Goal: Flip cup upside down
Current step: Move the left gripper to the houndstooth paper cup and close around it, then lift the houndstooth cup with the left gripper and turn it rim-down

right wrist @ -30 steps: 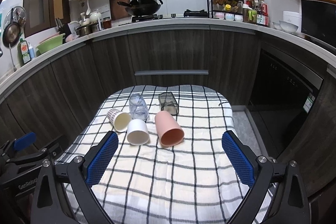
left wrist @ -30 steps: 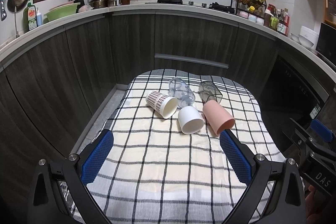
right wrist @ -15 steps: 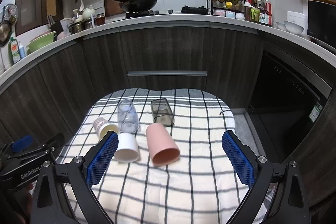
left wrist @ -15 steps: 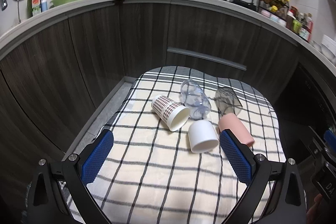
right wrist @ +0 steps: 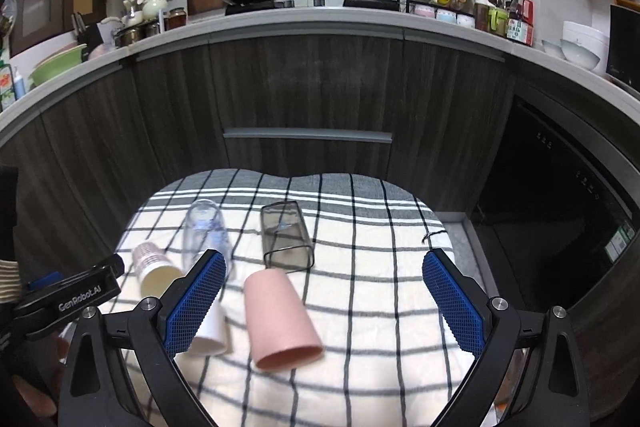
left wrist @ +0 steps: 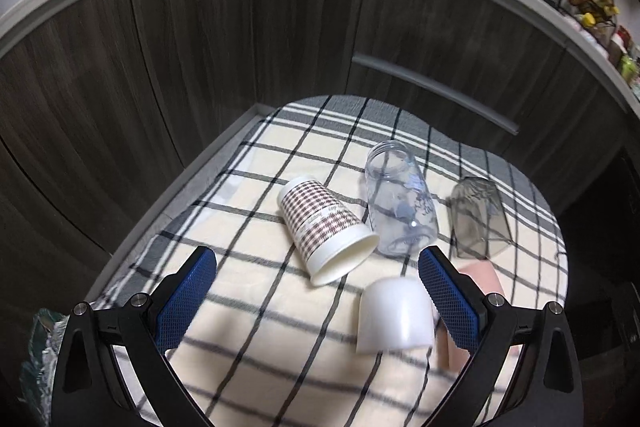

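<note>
1. Cups lie on their sides on a checked cloth (left wrist: 248, 347) over a small table, five in all; none stands on its rim.
2. Left gripper (left wrist: 316, 301) is released, its blue pads spread wide with nothing between them touching either one; the white cup (left wrist: 394, 315) lies inside the span at about 3 o'clock of the midpoint, just beside the right-hand pad, its closed base toward the cabinets and its mouth toward the camera.
3. The houndstooth paper cup (left wrist: 324, 223) lies at 12 o'clock of the left jaws, beyond the pad tips, mouth pointing toward 5 o'clock; its rim is near the white cup, though contact cannot be told.
4. The clear cup (left wrist: 400, 203) lies at 1 o'clock, its side against the paper cup; the smoky square cup (left wrist: 478, 219) lies at 2 o'clock, apart from it; a sliver of the pink cup (left wrist: 486, 275) shows behind the right-hand pad.
5. Right gripper (right wrist: 324, 301) is also released, pads wide apart and empty; the pink cup (right wrist: 280, 319) lies between them, nearer the left-hand pad at 8 o'clock of the midpoint, mouth toward the camera, touching neither pad.
6. In the right wrist view the smoky square cup sits at 12 o'clock just past the pink cup's base; the white cup is partly hidden behind the left-hand pad.
</note>
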A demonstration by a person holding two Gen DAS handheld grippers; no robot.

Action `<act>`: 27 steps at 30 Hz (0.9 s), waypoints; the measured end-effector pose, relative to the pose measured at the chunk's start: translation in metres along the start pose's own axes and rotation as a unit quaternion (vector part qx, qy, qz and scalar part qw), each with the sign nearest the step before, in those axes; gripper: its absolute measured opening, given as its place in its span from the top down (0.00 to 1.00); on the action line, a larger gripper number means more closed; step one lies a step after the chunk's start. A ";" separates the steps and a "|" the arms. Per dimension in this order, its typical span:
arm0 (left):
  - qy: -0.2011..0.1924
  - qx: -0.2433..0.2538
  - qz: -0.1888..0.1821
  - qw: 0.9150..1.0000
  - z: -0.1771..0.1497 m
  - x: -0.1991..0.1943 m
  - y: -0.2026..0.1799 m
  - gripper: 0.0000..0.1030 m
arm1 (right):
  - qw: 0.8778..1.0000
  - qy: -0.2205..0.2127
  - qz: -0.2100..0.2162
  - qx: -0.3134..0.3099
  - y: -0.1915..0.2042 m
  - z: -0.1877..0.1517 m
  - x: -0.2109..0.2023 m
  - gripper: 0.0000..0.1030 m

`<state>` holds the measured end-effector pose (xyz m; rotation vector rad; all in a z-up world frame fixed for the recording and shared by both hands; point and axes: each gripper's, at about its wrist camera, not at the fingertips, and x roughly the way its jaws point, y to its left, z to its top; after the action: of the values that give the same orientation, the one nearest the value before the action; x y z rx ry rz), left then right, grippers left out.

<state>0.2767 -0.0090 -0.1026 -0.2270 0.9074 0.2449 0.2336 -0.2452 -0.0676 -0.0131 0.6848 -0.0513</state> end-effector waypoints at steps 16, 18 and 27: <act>0.082 -0.063 0.027 0.994 0.014 0.091 -0.010 0.12 | 0.998 0.047 0.020 0.021 -0.007 0.001 0.076 0.04; 0.089 -0.065 0.024 0.994 0.012 0.098 -0.010 0.12 | 0.998 0.053 0.024 0.025 -0.007 0.000 0.081 0.04; 0.095 -0.057 0.013 0.994 0.012 0.110 -0.013 0.34 | 0.997 0.070 0.031 0.031 -0.002 -0.009 0.093 0.04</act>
<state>0.3550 -0.0053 -0.1823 -0.3498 1.0867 0.3031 0.2992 -0.2518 -0.1335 0.0727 0.8225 -0.0142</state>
